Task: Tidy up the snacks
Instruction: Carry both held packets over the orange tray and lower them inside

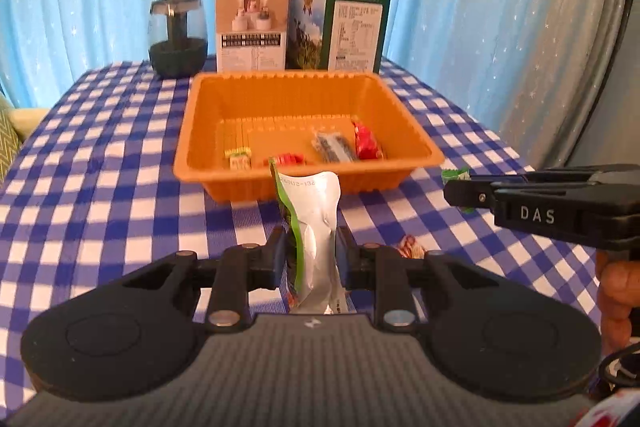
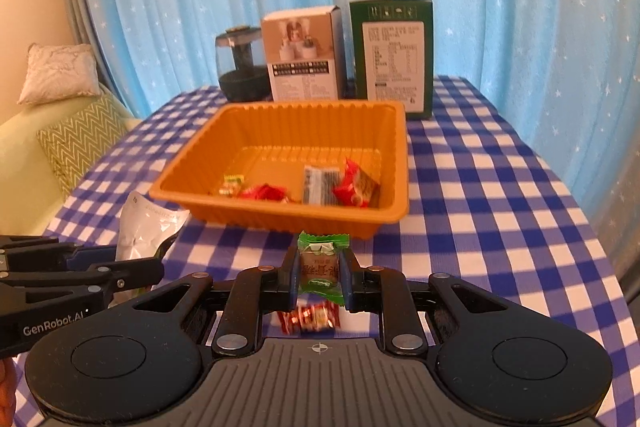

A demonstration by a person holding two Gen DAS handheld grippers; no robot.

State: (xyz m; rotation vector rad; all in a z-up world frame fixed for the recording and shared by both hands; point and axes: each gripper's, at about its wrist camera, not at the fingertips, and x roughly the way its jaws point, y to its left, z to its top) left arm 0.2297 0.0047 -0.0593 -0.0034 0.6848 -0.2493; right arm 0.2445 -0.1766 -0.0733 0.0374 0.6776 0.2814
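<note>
- The left gripper [image 1: 310, 259] is clamped nearly closed on a silver-and-green pouch [image 1: 316, 223], which stands up between its pads, top edge flopping slightly.
- The right gripper [image 2: 320, 279] is pinched just as tight on a small green-wrapped candy [image 2: 322, 263], gripped across its middle with the twisted ends sticking out above and below.
- Straight ahead of both sits the orange tray [image 1: 304, 87], its near wall just beyond the pouch's tip; four snacks already lie along its near side.
- Below and slightly behind the right gripper's fingers a red-wrapped candy [image 2: 310, 319] is left on the checked tablecloth [image 2: 480, 187], so this looks like mid-task, not the end.
- To do this carry well, I'd say both loads need to clear the tray's near rim before either grip lets go; the pouch is tall and limp, so it could catch the rim.
- The two grippers are close side by side; dropping the candy toward the right part of the tray and the pouch toward the bare left-rear floor would probably keep them from colliding.
</note>
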